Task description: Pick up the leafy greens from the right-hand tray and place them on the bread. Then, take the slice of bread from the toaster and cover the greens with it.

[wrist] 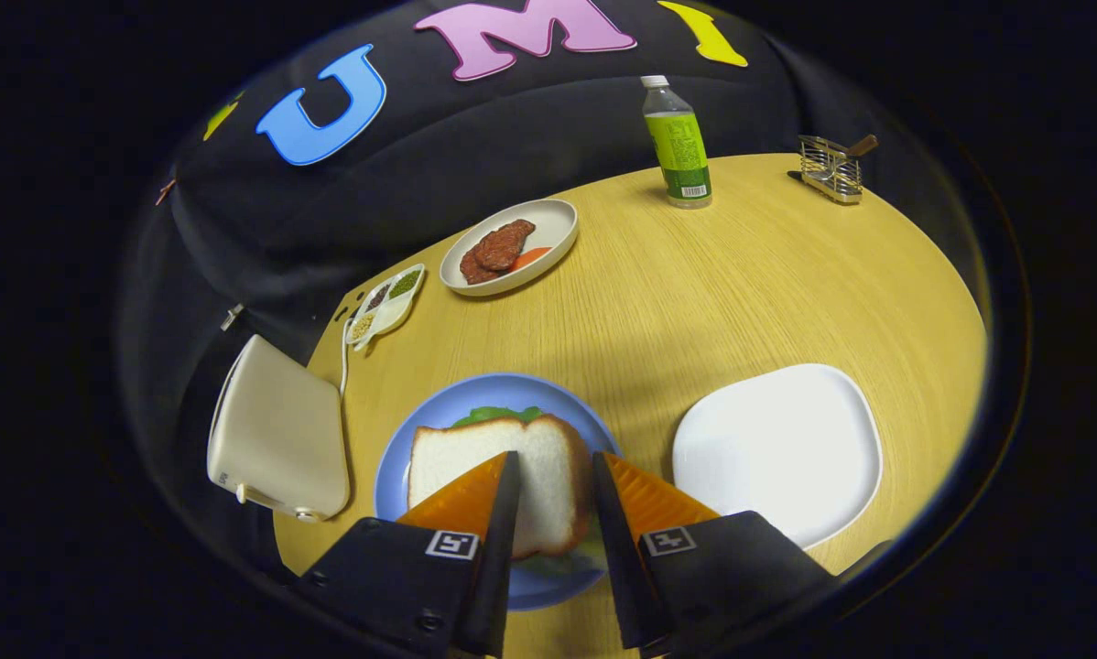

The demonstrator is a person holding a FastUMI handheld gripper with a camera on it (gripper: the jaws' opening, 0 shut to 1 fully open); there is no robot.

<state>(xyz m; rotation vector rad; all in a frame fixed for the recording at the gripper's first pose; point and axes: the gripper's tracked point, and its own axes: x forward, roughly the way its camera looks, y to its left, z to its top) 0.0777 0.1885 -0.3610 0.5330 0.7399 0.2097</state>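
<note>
Two fingers of the gripper (553,476) stand parted over the bread slice (512,467), gripping nothing; it lies on the blue plate (439,412), covering the leafy greens (494,415), whose edge peeks out beyond it. Right-hand white tray (777,448) sits bare beside the plate, toaster (278,430) opposite, suggesting the sandwich is assembled

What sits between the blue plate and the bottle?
Bare tabletop in the gripper view; the blue plate and bottle have nothing between. Gripper open over the bread.

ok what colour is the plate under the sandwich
Blue, seen clearly in the gripper view: the plate holds the bread slice between the open hand-held gripper fingers.
</note>
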